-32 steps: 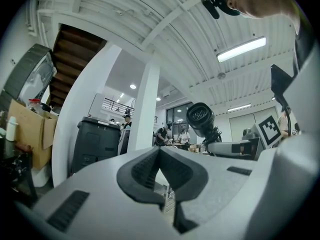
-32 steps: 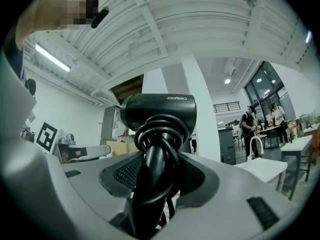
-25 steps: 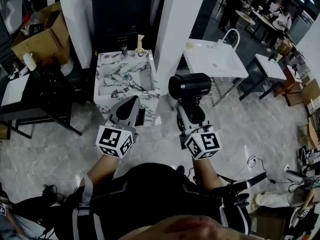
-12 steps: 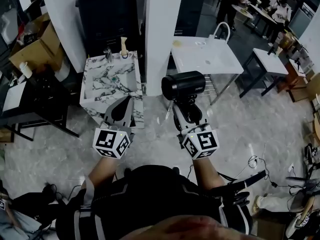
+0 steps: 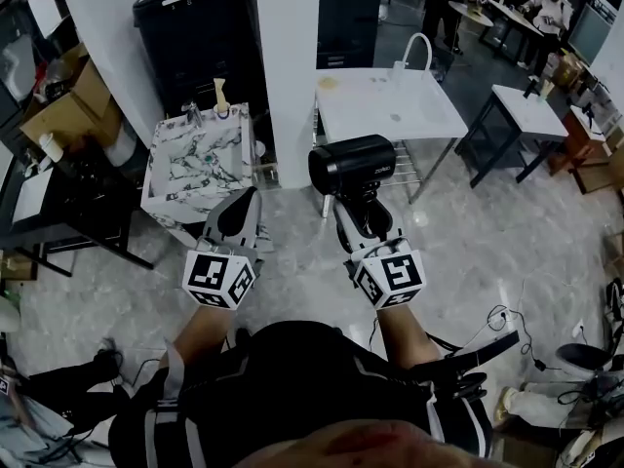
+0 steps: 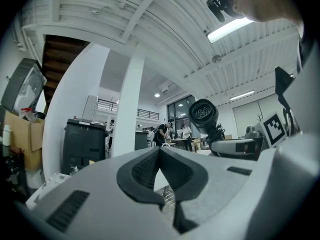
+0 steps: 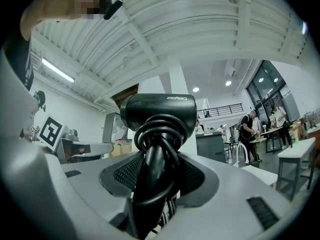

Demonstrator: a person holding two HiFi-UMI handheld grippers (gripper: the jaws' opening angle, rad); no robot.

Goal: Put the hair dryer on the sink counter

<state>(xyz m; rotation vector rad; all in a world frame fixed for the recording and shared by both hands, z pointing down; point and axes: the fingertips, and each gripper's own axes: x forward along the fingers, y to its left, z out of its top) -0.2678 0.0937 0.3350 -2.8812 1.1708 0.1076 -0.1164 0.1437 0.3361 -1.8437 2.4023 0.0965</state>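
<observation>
Against the earlier frames, the marble sink counter (image 5: 162, 201) is seen shifted leftward in the head view. It now lies up and left of the left gripper (image 5: 249, 199), whose jaws are pressed together with nothing held. The hair dryer (image 5: 353, 164) is carried in the air, its cord-wrapped handle clamped as before by the right gripper (image 5: 361, 209). The white table (image 5: 390, 105) has likewise slid left. The dryer is judged to be in transit, well apart from the counter.
</observation>
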